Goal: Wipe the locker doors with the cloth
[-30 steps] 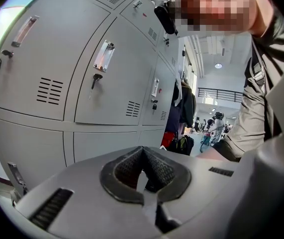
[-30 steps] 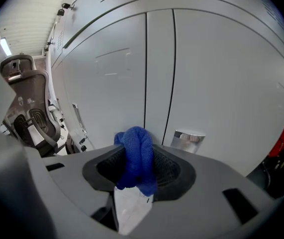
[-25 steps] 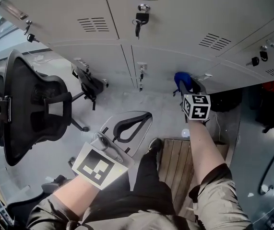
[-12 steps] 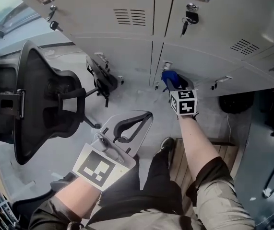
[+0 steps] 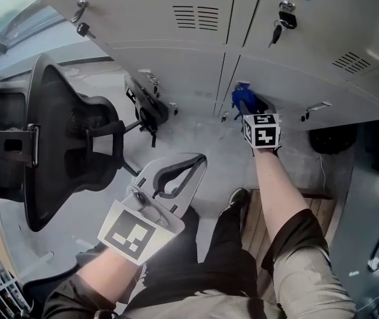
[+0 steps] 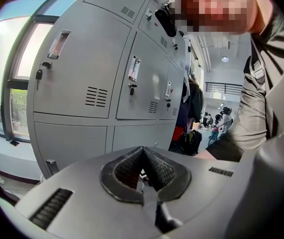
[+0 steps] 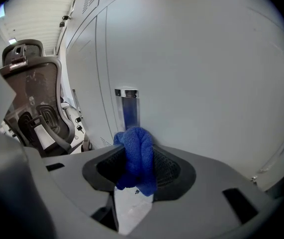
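Right claw (image 7: 136,151): clenched on the blue cloth (image 7: 138,156), which stands as a bunched wad between the jaws.
Cloth's place: low on the locker doors (image 5: 176,58), just beside the seam between two lower doors.
Left claw (image 6: 142,157): jaws meet at the tips with nothing between them. It is held over the person's legs, well apart from the lockers.
Right gripper view alone: a metal handle (image 7: 127,106) on the door just above the cloth.
Left gripper view alone: keys (image 6: 39,74) hanging in an upper lock, and bags (image 6: 189,139) at the far end of the row.
Head view alone: both forearms, the marker cubes, the office chair (image 5: 50,138) at the left, and wooden slats (image 5: 318,208) beside the foot.
Hard to make out: whether the cloth touches the door. The locker tops are cut off.
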A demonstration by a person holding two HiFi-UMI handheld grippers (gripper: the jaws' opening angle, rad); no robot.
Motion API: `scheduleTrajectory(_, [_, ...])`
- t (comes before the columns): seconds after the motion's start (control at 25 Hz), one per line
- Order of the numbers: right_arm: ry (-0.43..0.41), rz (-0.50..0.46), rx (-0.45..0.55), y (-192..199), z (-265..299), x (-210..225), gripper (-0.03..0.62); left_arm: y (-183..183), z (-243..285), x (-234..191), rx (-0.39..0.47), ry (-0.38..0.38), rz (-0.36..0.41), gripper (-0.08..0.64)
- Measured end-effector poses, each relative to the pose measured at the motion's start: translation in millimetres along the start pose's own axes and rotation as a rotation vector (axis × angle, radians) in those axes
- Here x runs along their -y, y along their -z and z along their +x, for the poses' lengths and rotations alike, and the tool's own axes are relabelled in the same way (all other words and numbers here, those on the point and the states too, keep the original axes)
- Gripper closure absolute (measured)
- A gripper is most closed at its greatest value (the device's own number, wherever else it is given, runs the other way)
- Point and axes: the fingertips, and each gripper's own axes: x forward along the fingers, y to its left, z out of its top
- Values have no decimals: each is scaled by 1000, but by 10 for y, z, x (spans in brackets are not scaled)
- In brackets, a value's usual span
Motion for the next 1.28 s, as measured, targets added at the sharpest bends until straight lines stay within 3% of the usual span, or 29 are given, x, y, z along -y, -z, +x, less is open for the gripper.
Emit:
scheduleTrajectory(0.52, [163, 51, -32, 465, -580, 1320, 439, 74, 463, 492, -30, 84, 15, 554])
scheduleTrajectory(0.84, [220, 115, -37, 626, -761, 1719, 437, 24, 564, 543, -44, 83, 33, 554])
scheduleTrajectory(1.0, [204, 121, -39, 692, -762, 1575, 439, -5, 557, 509, -40, 90, 40, 552])
scheduleTrajectory(1.28, [76, 83, -55, 732, -358, 679, 439, -5, 467, 331, -21, 93, 38, 554])
